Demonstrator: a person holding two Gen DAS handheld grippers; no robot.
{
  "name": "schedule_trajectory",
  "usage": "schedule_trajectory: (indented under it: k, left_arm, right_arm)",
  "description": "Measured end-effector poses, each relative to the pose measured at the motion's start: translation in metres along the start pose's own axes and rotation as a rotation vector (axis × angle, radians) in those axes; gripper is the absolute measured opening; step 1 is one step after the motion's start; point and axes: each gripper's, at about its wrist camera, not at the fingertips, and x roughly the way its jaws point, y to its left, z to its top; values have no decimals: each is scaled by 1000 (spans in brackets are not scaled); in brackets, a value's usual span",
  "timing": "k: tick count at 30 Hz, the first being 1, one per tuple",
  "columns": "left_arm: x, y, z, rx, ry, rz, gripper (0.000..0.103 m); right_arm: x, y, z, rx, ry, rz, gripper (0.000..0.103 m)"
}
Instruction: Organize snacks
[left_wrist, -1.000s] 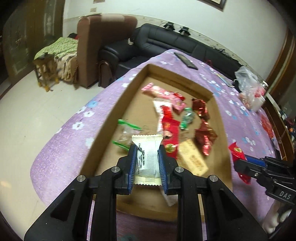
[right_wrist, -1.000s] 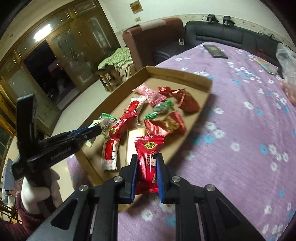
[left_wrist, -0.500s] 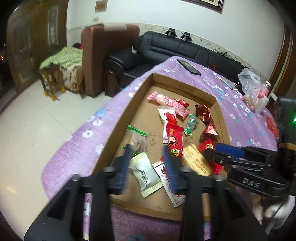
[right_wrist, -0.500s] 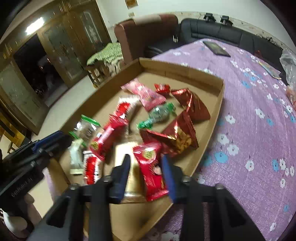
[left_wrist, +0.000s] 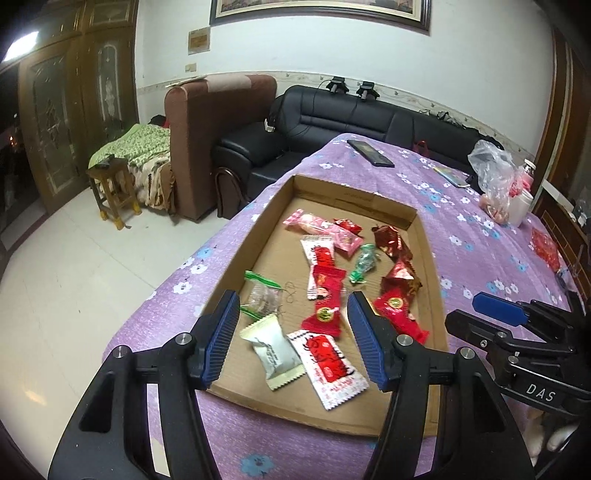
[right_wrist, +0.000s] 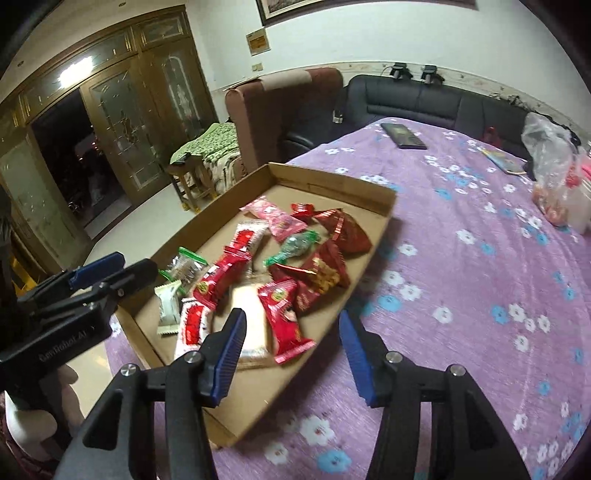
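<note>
Snacks lie scattered in our shallow cardboard tray (left_wrist: 255, 236) on the purple flowered tablecloth (right_wrist: 461, 258): a white packet (left_wrist: 271, 345) at the near left, a red packet (right_wrist: 286, 319) near the right wall, a green twisted candy (left_wrist: 364, 263) mid-tray. We hold our left gripper (left_wrist: 293, 338) above the near end, fingers spread wide, gripping nothing. Our right gripper (right_wrist: 291, 354) hangs over the tray's near right edge, likewise wide apart and empty.

snacks (left_wrist: 325, 295) in tray (left_wrist: 255, 236) on table (left_wrist: 480, 251), phone (left_wrist: 370, 153) behind tray, bag (left_wrist: 493, 173) far right
</note>
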Motion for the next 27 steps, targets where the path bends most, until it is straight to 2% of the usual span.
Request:
schedule_trajectory:
  k: [8,13,15,17,18,19,20,21,24,27]
  left_arm:
    - [-19,-28,0,49,-50,26,61]
    - [-39,-42,0,64,-134,77,61]
    - [-51,-47,-1,63,-194,114,61]
    - [-64,-51,-3,49,-257,162,70]
    - [-70,-53,-6,39,-288,190,82]
    - [-75,-55,-10,32,-319,206,88]
    - [-76,-55,-13,24,-338,219,90]
    - [-74,-58,-11,22,-335,227,97]
    - [-57,-63,-5,29,-215,127,98]
    - [-48,-64,-4,-5,-160,104,98]
  right_arm:
    - [-20,-28,-19,54,-23,-23,59]
    - [-31,-38,-26,55,-48,-66,59]
    - [-37,-39,-28,50,-65,-91,61]
    - [-44,-41,-29,47,-84,-99,63]
    - [-48,-41,-30,45,-98,-99,64]
    - [-53,-41,-31,40,-114,-101,65]
    - [-57,-40,-31,30,-128,-102,66]
    - [-60,-39,-32,19,-139,-102,67]
    - [-65,-34,-33,-10,-149,-91,68]
    - [-66,-31,-36,-22,-139,-83,68]
